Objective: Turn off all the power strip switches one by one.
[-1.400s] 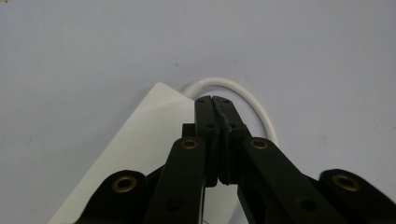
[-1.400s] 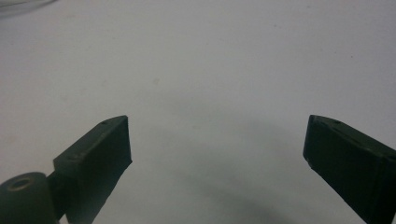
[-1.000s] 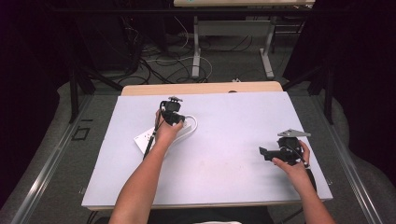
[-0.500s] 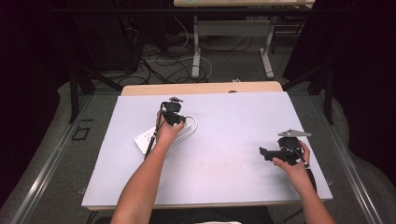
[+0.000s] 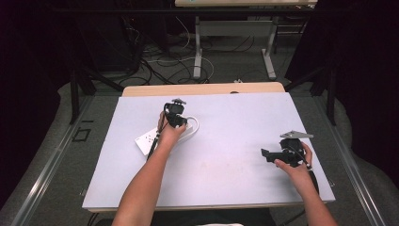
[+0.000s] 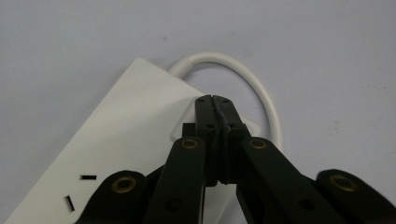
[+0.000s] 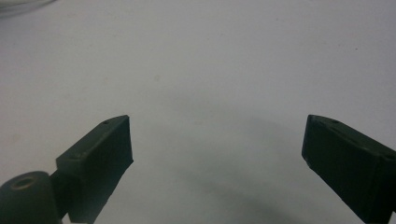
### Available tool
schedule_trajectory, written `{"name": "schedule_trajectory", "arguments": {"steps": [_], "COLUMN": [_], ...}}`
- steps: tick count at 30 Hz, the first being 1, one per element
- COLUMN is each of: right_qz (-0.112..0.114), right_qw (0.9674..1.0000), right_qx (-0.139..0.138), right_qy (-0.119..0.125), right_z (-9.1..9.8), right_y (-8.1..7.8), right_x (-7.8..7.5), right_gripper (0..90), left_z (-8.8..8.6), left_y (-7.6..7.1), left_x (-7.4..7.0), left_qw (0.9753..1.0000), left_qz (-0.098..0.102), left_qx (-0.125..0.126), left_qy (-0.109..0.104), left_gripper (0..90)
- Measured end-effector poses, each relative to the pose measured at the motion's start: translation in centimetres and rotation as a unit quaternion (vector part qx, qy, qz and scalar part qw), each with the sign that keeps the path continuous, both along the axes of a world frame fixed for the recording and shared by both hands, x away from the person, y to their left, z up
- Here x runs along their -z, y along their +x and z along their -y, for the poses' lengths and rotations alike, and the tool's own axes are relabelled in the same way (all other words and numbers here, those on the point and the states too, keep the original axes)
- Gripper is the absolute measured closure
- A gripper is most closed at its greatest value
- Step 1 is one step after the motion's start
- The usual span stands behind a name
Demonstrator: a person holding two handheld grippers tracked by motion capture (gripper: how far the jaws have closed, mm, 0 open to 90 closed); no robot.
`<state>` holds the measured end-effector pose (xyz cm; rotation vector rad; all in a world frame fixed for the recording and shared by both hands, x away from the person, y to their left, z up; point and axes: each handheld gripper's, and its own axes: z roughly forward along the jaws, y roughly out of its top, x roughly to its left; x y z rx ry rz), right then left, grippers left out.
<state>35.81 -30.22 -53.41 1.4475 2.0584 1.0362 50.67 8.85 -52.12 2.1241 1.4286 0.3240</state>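
Forearms enter from the near edge of a pale lilac desk (image 5: 226,188), each hand carrying a black claw. Nearest, the right claw (image 5: 264,155) hovers low over bare surface toward the right side, its jaws standing wide apart with nothing between them, as the right gripper view confirms. Farther in and to the left, the left claw (image 6: 215,103) is pressed fully closed, its tips set down on the cord end of a white power strip (image 5: 149,140). The left gripper view shows the tips meeting on the strip's (image 6: 126,126) raised corner, where the white cable (image 6: 261,93) loops out and curls back; whether anything thin is pinched between them cannot be told. The strip's long axis runs diagonally, from the claw back toward the desk's left edge, sockets facing up. The left hand is plainly the nearer; the right sits well apart. Beyond the desk, a wooden strip, tangled floor cables and another table's metal legs fade into a dark room.
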Motion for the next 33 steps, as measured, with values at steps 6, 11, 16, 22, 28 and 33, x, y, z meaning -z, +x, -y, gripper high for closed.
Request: {"name": "schedule_trajectory", "arguments": {"steps": [6,11,16,22,28,33], "right_qz": [0.002,0.000,0.003,0.002,0.004,0.003], "right_qw": [1.0000,1.0000,1.0000,1.0000,1.0000,1.0000], "right_qx": [0.001,0.001,0.000,0.002,0.000,0.001], "right_qy": [0.000,0.001,0.001,0.001,0.000,0.001], "right_z": [0.1,0.0,0.1,0.1,0.2,0.2], "right_y": [0.0,0.1,0.1,0.1,0.0,0.0], "right_x": [0.0,0.0,0.0,0.0,-0.1,-0.1], "right_gripper": [7.9,7.9,7.9,7.9,7.9,8.0], "left_z": [-0.3,-0.5,-0.9,-1.2,-1.8,-2.3], "left_y": [-0.1,-0.2,-0.3,-0.7,-1.0,-1.4], "left_x": [-0.2,-0.4,-0.7,-1.2,-1.7,-2.0], "left_qw": [1.0000,0.9999,0.9998,0.9998,0.9998,0.9997], "left_qz": [0.002,0.000,0.000,-0.001,-0.004,-0.006], "left_qx": [-0.004,-0.003,-0.005,0.000,0.001,-0.001], "left_qy": [-0.009,-0.013,-0.017,-0.018,-0.020,-0.023], "left_gripper": [90.0,90.0,90.0,90.0,90.0,90.0]}}
